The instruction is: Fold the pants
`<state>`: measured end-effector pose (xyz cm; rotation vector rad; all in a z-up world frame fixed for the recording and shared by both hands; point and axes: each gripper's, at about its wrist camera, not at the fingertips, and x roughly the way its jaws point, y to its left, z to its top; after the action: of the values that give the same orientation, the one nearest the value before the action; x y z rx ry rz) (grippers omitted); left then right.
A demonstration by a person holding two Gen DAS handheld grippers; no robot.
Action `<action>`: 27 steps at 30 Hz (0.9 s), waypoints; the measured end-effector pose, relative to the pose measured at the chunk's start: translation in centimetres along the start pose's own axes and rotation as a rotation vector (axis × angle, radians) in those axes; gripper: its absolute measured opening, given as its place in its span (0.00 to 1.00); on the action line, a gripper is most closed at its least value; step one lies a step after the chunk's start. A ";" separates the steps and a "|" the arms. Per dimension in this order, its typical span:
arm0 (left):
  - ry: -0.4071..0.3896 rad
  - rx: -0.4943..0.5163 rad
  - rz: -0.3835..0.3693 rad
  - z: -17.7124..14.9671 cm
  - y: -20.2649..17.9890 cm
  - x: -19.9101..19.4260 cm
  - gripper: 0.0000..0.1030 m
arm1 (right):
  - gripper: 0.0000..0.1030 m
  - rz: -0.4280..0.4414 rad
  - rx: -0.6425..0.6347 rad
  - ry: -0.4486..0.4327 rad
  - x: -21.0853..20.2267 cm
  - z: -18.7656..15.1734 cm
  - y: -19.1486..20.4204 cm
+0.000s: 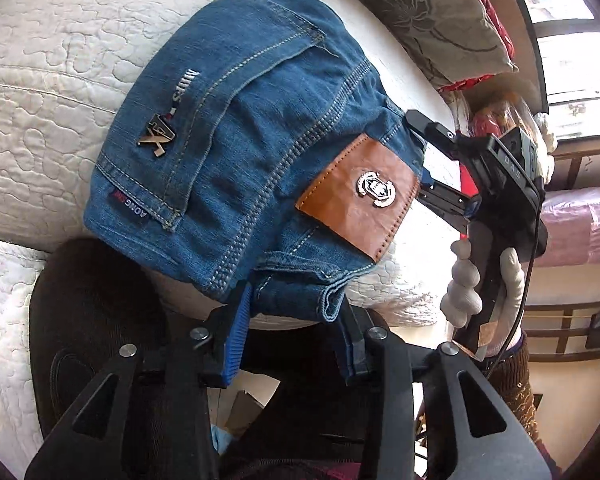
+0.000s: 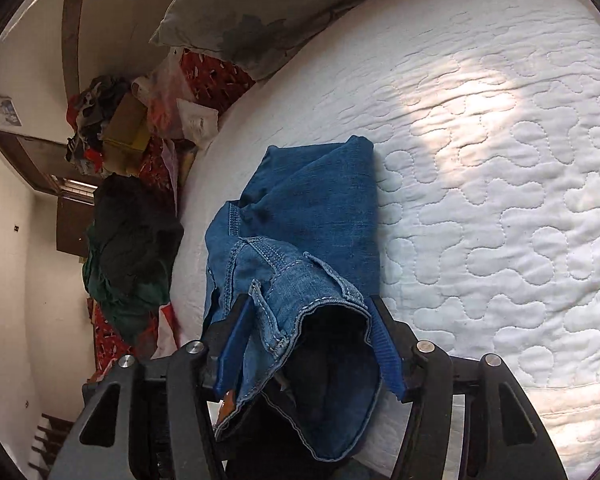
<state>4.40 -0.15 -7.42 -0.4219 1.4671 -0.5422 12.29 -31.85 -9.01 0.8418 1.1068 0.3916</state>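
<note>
one pair of folded blue pants (image 1: 236, 148) lies on the white quilted bed (image 1: 40, 100), ahead of both sets of fingers. left gripper (image 1: 288, 344) and right gripper (image 2: 312, 344) stand part-open, denim edges loose between them.

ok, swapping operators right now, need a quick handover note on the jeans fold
Left gripper: open, jeans hem edge loose between its fingers.
Right gripper: open, waistband end lying between the fingers, not pinched.
Jeans sit folded into a compact bundle on the white quilted mattress, leather patch up.
Done: the folds, as far as visible.
Left: back both grippers clear without dragging the denim; tidy the loose edges if needed.
</note>
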 end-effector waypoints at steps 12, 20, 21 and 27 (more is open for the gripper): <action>0.015 -0.073 -0.019 -0.2 -0.2 1.6 0.63 | 0.64 -0.020 -0.039 0.011 0.2 -0.2 0.4; 0.002 -0.111 0.013 4.8 -2.0 4.7 0.62 | 0.06 -0.079 -0.257 -0.090 -0.6 3.3 6.1; 0.014 -0.127 0.020 5.1 -1.9 5.5 0.62 | 0.06 -0.098 -0.254 -0.099 -0.5 4.0 6.0; 0.084 -0.148 -0.032 4.7 -0.2 6.0 0.57 | 0.29 -0.252 -0.166 0.023 3.5 4.8 0.8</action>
<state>9.17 -4.12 -11.87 -0.5454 1.5889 -0.4836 18.23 -30.96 -9.72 0.5445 1.1690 0.2785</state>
